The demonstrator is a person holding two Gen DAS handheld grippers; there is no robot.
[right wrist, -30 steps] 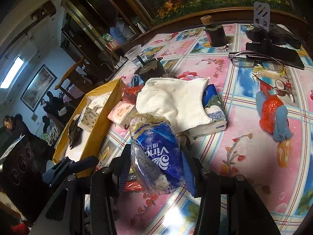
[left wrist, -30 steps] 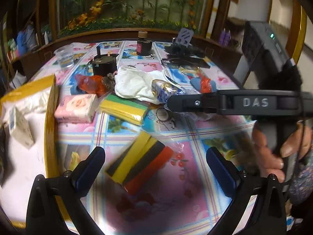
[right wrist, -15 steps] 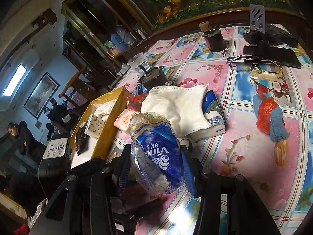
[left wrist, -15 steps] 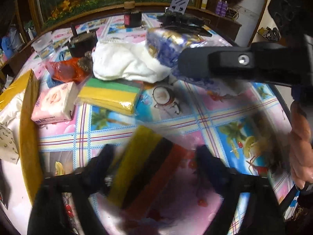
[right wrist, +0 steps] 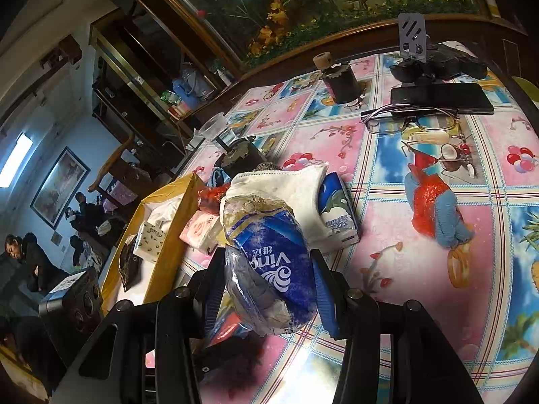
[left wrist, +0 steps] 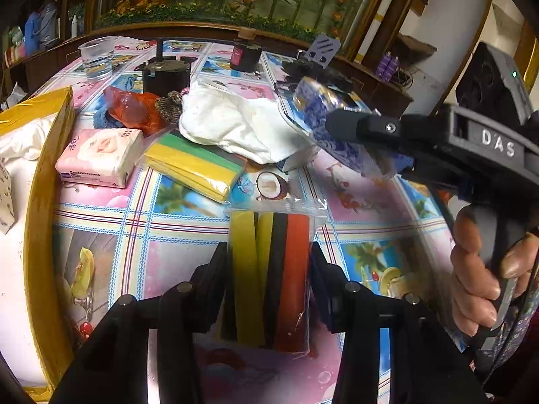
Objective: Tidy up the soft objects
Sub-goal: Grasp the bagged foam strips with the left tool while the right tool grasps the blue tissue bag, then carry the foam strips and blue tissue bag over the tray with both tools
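Observation:
A clear bag of sponge strips (left wrist: 269,229), yellow, black and red, lies on the patterned tablecloth. My left gripper (left wrist: 267,250) straddles it, jaws closing, with both pads against the bag's long sides. My right gripper (right wrist: 266,259) is shut on a crinkled blue tissue pack (right wrist: 273,252) and holds it above the table; that pack (left wrist: 320,111) and one right finger (left wrist: 363,128) show at the upper right of the left wrist view. A yellow-rimmed box (left wrist: 47,168) with white packs inside lies at the left.
A pink tissue pack (left wrist: 97,155), a yellow-green sponge bag (left wrist: 192,165), a white cloth (left wrist: 235,124) and a red bag (left wrist: 134,107) crowd the middle. Behind stand a cup (left wrist: 96,55) and black jars (left wrist: 165,74). Glasses (right wrist: 411,118), a phone (right wrist: 441,97) and a red-blue bundle (right wrist: 434,208) lie right.
My left gripper's jaws came in from wide open to the sides of the sponge bag, and it dropped closer to the table. The right gripper kept its hold on the blue pack.

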